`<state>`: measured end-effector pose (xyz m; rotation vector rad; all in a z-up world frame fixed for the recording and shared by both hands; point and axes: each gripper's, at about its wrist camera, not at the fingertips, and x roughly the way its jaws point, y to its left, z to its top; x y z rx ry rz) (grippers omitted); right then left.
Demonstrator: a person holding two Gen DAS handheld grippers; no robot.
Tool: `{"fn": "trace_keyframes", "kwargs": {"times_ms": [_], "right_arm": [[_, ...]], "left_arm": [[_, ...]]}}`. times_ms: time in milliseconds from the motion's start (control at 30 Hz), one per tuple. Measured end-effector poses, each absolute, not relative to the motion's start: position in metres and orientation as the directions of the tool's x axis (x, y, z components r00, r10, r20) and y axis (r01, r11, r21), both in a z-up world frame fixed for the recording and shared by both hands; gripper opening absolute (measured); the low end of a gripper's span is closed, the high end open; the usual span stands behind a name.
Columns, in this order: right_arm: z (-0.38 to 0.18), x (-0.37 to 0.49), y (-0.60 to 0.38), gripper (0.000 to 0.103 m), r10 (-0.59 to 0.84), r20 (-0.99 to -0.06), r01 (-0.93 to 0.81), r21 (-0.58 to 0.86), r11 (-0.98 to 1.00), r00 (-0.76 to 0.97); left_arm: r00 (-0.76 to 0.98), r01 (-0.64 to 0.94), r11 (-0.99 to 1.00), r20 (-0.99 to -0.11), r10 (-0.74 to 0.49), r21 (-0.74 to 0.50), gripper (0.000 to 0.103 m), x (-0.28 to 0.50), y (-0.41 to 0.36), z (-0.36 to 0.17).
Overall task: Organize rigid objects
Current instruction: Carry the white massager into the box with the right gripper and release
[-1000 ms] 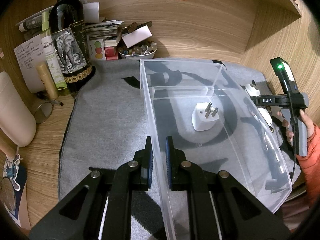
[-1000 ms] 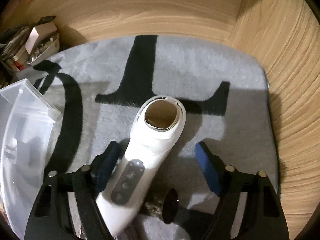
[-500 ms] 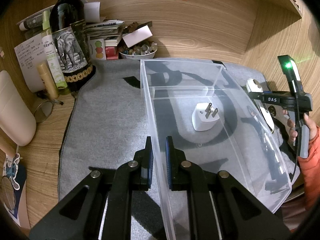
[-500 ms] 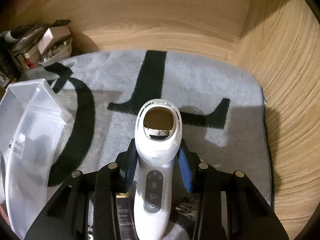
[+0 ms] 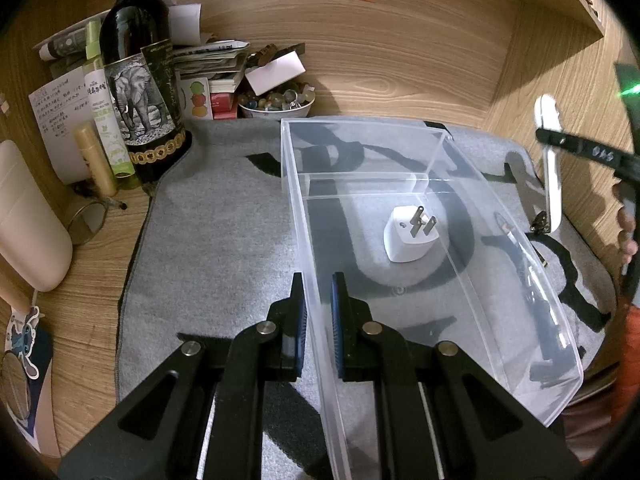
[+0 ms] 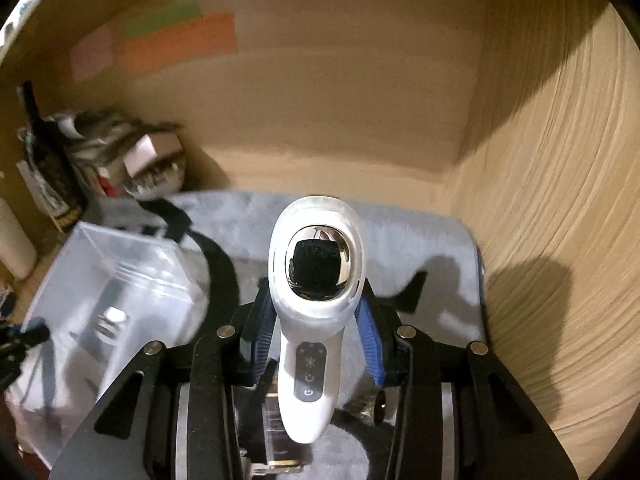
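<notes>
To the left of the right gripper (image 6: 316, 344) stands the clear bin (image 5: 460, 208), on the grey mat (image 5: 224, 240) covering the counter. The right jaws, having just closed, clamp the neck of the white handheld device (image 6: 314, 292), whose long axis runs forward along the jaws, head outermost, lifted off the mat. The left gripper (image 5: 318, 312) pinches the bin's near wall, jaws narrow. A white plug adapter (image 5: 410, 236) lies inside. Delivery calls for leftward travel.

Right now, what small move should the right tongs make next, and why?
Probably carry the white handheld device, clamped in the right tongs above the grey mat, leftward over the clear plastic box, which the left tongs grip by its wall.
</notes>
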<state>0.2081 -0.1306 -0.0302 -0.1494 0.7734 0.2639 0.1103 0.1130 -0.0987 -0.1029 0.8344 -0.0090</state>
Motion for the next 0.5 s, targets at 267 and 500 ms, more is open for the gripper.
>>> {"fn": "trace_keyframes", "kwargs": {"times_ms": [267, 500], "right_arm": [[0.012, 0.182, -0.103, 0.035, 0.267, -0.628, -0.382, -0.052, 0.923, 0.731], [0.030, 0.165, -0.058, 0.035, 0.370, -0.588, -0.492, -0.056, 0.869, 0.720]], "left_arm": [[0.672, -0.033, 0.995, -0.739, -0.046, -0.092, 0.011, 0.111, 0.112, -0.098], [0.674, -0.032, 0.996, -0.737, -0.044, -0.089, 0.011, 0.112, 0.110, -0.098]]}}
